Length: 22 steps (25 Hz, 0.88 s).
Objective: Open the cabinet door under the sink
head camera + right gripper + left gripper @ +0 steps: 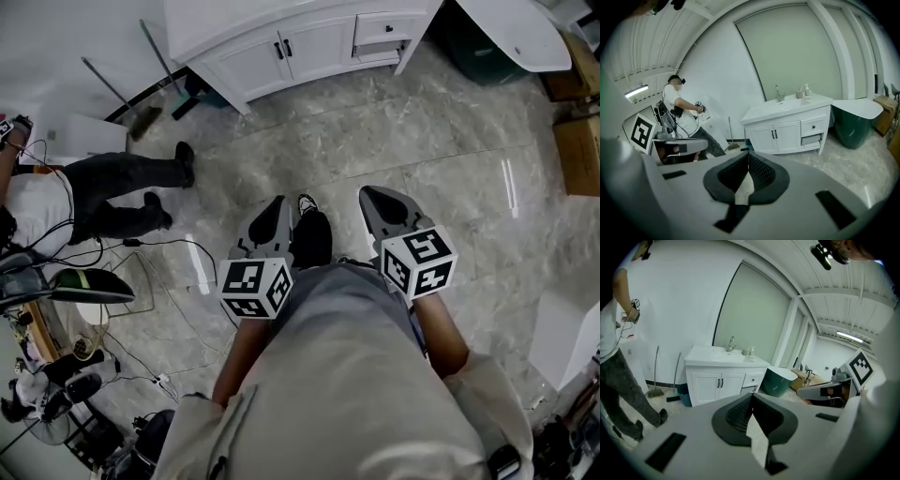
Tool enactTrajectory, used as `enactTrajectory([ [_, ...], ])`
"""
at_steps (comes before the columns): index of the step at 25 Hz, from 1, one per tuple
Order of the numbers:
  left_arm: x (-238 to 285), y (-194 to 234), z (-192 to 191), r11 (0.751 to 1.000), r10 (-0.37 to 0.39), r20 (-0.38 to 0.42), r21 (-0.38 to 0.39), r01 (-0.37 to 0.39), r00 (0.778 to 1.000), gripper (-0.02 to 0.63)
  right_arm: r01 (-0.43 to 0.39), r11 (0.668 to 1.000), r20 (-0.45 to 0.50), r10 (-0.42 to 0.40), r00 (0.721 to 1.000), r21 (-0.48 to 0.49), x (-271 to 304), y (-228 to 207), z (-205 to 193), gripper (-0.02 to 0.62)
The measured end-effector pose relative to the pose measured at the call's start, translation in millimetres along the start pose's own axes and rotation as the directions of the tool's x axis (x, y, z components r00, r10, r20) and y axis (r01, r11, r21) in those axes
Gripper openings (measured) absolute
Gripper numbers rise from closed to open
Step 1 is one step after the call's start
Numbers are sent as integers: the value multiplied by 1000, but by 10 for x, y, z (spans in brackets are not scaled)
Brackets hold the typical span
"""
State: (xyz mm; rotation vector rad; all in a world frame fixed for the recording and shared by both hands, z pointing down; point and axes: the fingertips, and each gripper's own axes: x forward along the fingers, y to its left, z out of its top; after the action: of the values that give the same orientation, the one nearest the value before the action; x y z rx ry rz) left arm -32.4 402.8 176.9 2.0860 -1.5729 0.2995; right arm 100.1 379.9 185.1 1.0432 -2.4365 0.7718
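The pale marbled floor fills most of the head view. At its far side, against the wall, stands the white vanity cabinet, which carries the sink on its top. A dark green tub sits on the floor just to the right of the cabinet. Another person stands at the left, near a broom that leans on the wall.

The two cabinet doors under the sink are side by side and both shut, with their dark handles next to each other at the centre seam. Drawers occupy the section to the right of the doors.

My left tool and my right tool are near me, level with each other and well apart from the cabinet. Both point toward it. Each tool is closed, tips together, with nothing gripped. A faucet rises from the sink top.
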Motion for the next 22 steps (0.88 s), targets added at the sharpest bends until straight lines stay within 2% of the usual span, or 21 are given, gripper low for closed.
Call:
enactTrajectory([
  [12, 522, 676, 649, 997, -72, 26, 19, 71, 997, -2, 23, 999, 2, -23, 1000, -23, 822, 94, 678, 11],
  [18, 666, 872, 798, 994, -108, 47, 29, 107, 993, -2, 66, 997, 25, -65, 998, -50, 1034, 123, 850, 11],
  [22, 794, 991, 898, 991, -131, 47, 15, 130, 990, -2, 47, 997, 53, -44, 998, -61, 1158, 188, 985, 11],
])
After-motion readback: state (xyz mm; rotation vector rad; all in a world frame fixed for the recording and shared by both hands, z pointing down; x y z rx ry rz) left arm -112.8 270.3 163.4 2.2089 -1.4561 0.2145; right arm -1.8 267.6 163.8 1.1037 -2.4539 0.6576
